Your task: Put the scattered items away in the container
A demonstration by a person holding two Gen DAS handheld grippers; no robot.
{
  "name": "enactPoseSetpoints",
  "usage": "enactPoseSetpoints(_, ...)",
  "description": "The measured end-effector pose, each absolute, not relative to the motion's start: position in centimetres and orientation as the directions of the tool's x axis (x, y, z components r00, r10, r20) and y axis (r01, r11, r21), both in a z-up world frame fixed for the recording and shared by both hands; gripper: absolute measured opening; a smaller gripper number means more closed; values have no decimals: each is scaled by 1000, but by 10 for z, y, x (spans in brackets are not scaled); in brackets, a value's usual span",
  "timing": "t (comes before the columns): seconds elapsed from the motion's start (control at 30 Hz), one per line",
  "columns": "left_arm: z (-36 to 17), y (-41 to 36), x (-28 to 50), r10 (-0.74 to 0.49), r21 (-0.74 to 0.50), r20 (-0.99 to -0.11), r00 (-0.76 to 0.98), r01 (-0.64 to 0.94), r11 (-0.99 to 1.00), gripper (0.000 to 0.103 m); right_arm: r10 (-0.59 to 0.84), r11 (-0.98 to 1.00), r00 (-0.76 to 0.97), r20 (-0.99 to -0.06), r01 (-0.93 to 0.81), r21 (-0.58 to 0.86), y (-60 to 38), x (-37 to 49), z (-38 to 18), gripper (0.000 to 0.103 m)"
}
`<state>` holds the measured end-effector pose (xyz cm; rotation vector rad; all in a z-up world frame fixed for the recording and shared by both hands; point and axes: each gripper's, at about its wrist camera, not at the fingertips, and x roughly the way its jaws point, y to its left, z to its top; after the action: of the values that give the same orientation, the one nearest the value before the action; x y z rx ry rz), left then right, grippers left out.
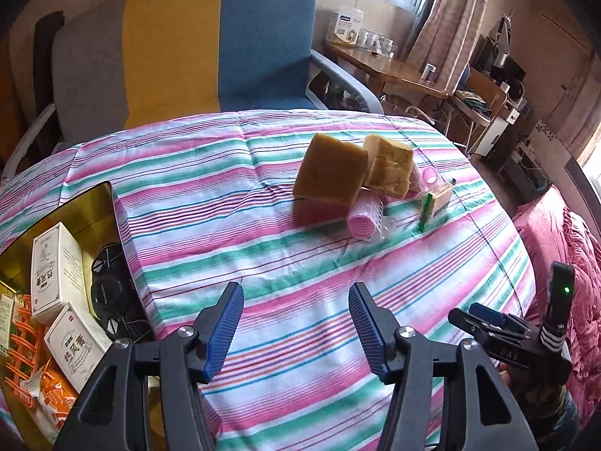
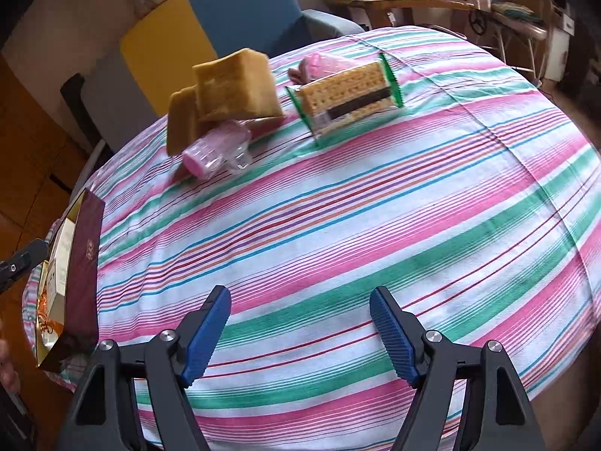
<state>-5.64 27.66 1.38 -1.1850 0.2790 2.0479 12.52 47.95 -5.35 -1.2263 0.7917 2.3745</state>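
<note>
Nearest in the left wrist view, the left tool (image 1: 296, 329) was seen with its blue ribbed fingers (image 1: 225, 329) spread wide and nothing between them, held above the striped cloth (image 1: 300, 263) that covered the worktop. The right tool (image 2: 300, 332) was likewise spread apart and empty over the same cloth (image 2: 338, 225); in the left wrist view it could also be made out at the near right edge (image 1: 484, 319), well apart from the scattered items.

At the near left, the container (image 1: 90, 203), a box with a gold lining and a dark red outer wall (image 2: 82, 263), was placed at the edge of the cloth. White medicine boxes (image 1: 56, 270) and orange packets (image 1: 49, 394) were already lying inside it. A black object (image 1: 110, 289) was seen just beside its right wall; what it was could not be told.

Farther off, toward the middle of the worktop, the remaining items were gathered in one cluster. Two brown sponge blocks (image 1: 332, 173) were leaned together, and they were propped on a pink roller (image 1: 366, 214) in clear wrapping. To the right of these, a pack of crackers (image 2: 349, 94) with green ends was laid flat on the cloth, and another pink item (image 2: 323, 65) was touching its far side.

Beyond the worktop, an armchair (image 1: 218, 45) in grey, yellow and blue was set against the wall, and a wooden desk (image 1: 383, 67) stood at the far right under a window.
</note>
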Motion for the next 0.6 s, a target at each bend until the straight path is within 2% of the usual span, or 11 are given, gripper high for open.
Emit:
enactPoseSetpoints(0.37, -23, 353, -79, 465, -170, -855, -232, -721, -672, 59, 110, -751, -627, -771, -561, 349, 566, 105, -23, 78)
enactPoseSetpoints(0.6, -34, 390, -85, 484, -140, -844, -232, -776, -615, 60, 136, -707, -648, -750, -594, 385, 633, 52, -16, 78)
